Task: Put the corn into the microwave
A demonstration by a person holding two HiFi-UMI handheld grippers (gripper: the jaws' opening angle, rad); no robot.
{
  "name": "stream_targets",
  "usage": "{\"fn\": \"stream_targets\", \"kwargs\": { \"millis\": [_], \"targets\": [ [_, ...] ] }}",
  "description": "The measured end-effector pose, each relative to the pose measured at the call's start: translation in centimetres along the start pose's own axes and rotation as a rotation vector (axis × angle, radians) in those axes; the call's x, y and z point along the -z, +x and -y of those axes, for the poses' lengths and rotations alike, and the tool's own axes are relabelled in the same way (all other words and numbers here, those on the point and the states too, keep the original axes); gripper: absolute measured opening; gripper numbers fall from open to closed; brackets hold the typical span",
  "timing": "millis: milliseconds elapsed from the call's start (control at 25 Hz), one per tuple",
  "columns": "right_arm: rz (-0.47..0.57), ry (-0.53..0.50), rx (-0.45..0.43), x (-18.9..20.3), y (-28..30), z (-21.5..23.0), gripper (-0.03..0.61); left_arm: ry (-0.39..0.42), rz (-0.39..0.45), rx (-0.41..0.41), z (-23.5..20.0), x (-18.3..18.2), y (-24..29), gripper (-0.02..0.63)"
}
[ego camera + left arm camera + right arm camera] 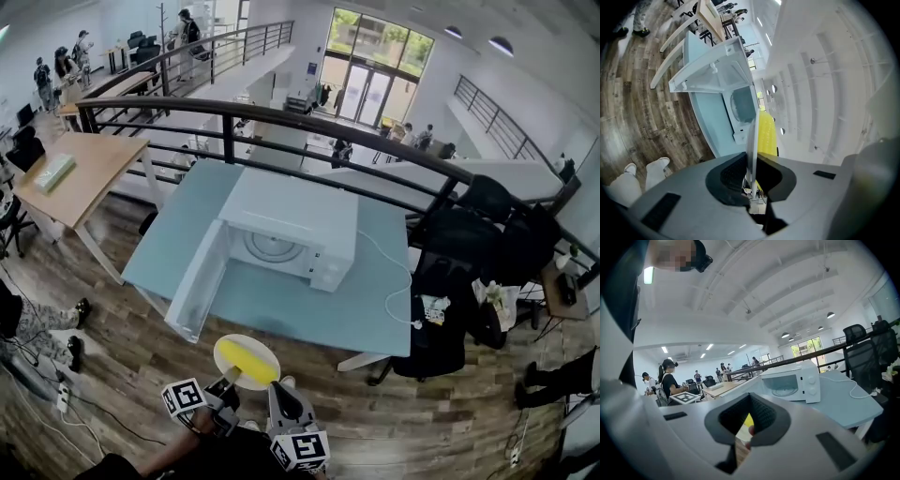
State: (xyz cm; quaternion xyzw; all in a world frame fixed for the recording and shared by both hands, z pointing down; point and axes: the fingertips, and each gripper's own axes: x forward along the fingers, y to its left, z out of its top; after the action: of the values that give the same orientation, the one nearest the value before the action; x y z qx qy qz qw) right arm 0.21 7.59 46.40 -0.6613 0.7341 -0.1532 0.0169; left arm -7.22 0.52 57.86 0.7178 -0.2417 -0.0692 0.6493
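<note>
One corn [253, 364] lies on a white plate [222, 358] in the head view, short of the counter [375, 300] where the microwave [300, 216] stands, door [199, 272] open. In the left gripper view, the left gripper [751, 164] pinches the plate's rim in its fingers; best keep it level and aim for the cavity. In the right gripper view, the right gripper [749, 418] has its fingers pressed together on nothing.

corn [251, 364]: 1 | plate [225, 349]: 1 | microwave [291, 216]: 1 | grippers [228, 379] [278, 385]: 2
</note>
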Motion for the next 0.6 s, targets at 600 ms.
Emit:
{"fn": "stream_targets", "kwargs": {
  "millis": [600],
  "targets": [
    [-0.014, 0.018, -0.037, -3.5, 5.5, 6.3, 0.009, -0.004, 0.053, -0.034, 2.0, -3.5, 6.7, 0.029]
  ]
}}
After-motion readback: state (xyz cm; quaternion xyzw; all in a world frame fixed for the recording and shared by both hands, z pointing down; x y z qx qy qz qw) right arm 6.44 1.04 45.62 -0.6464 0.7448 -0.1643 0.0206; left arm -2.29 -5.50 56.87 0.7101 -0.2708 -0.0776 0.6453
